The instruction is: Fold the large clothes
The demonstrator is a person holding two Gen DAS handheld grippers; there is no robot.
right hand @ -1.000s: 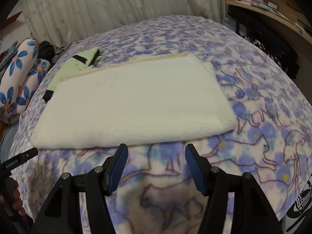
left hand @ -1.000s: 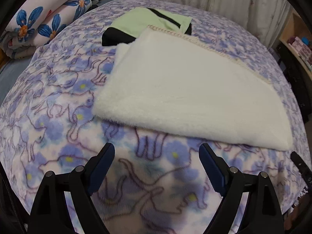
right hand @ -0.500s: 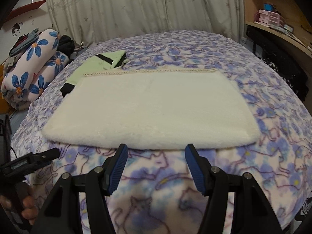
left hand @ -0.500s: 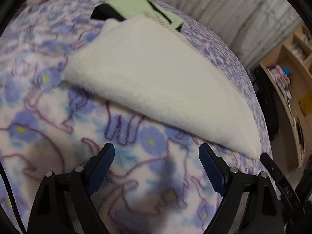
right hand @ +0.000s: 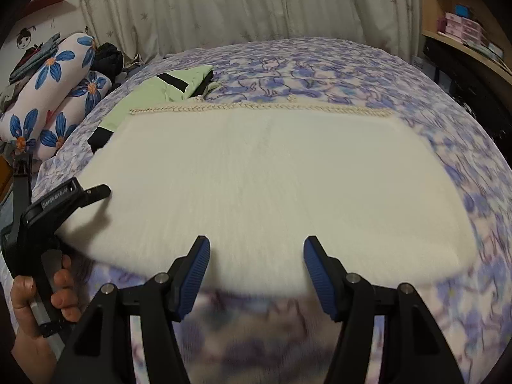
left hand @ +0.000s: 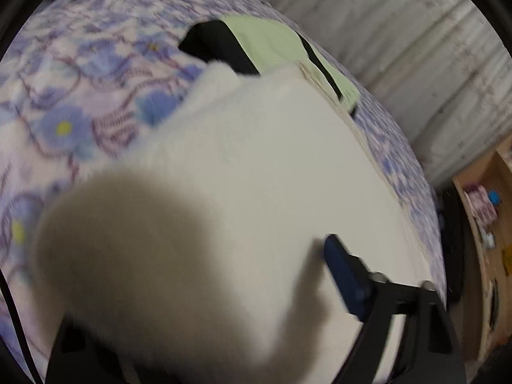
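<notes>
A folded cream fleece blanket (right hand: 265, 172) with a braided far edge lies flat on the bed. My right gripper (right hand: 256, 268) is open at its near edge, empty. My left gripper (left hand: 224, 288) is at the blanket's left near corner (left hand: 160, 240); the fleece fills the gap between its jaws and hides the left finger. Only the right blue pad (left hand: 342, 272) shows. In the right wrist view the left gripper (right hand: 92, 192) reaches over that corner. A green and black garment (right hand: 166, 92) lies partly under the blanket's far left.
The bed has a purple-blue floral cover (right hand: 336, 70). Rolled floral bedding (right hand: 54, 96) sits at the bed's left. Curtains (right hand: 224, 6) hang behind. A wooden shelf (right hand: 464, 25) with boxes stands at the right.
My left gripper has moved forward from the bare cover onto the blanket's left corner, which now covers its left jaw. My right gripper has moved closer to the near edge.
</notes>
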